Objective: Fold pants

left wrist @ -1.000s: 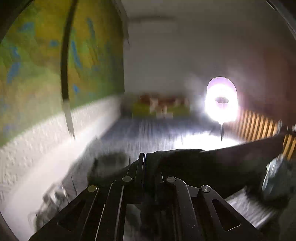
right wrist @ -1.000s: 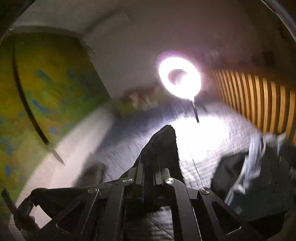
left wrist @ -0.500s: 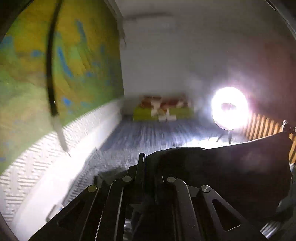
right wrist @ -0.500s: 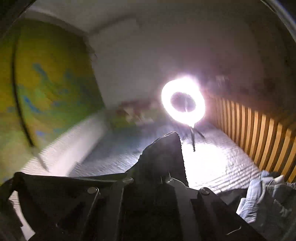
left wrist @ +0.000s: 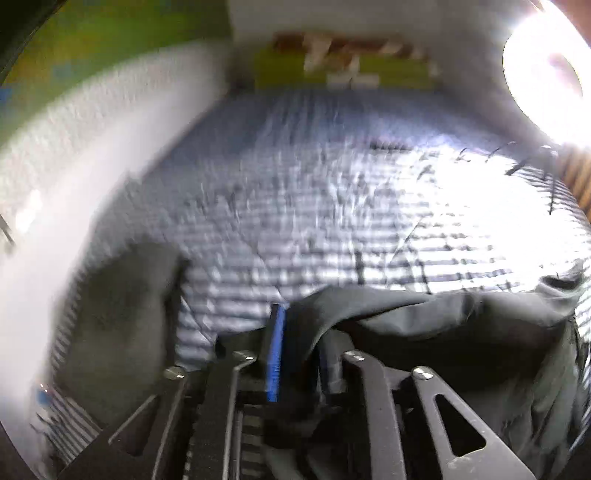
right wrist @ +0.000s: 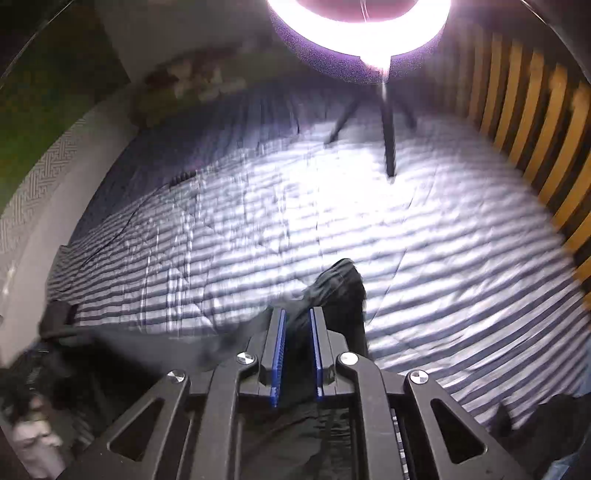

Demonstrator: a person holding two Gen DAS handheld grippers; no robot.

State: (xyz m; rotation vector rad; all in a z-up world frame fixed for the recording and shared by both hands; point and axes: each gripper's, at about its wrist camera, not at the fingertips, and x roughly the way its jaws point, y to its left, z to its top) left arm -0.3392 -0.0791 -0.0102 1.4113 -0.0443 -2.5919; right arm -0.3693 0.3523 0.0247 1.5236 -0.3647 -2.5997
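Right tongs (right wrist: 297, 334) pinching dark pants (right wrist: 341, 286) above striped bedcover (right wrist: 443, 258).

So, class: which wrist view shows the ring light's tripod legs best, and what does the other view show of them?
The right wrist view: the tripod legs stand dark and splayed on the striped bedcover, under the ring light. In the left wrist view only the ring light's glare shows at the edge; the legs are blurred and washed out.

Matt dark cloth pants (left wrist: 436, 325), striped quilted cloth bedcover (right wrist: 424, 258)
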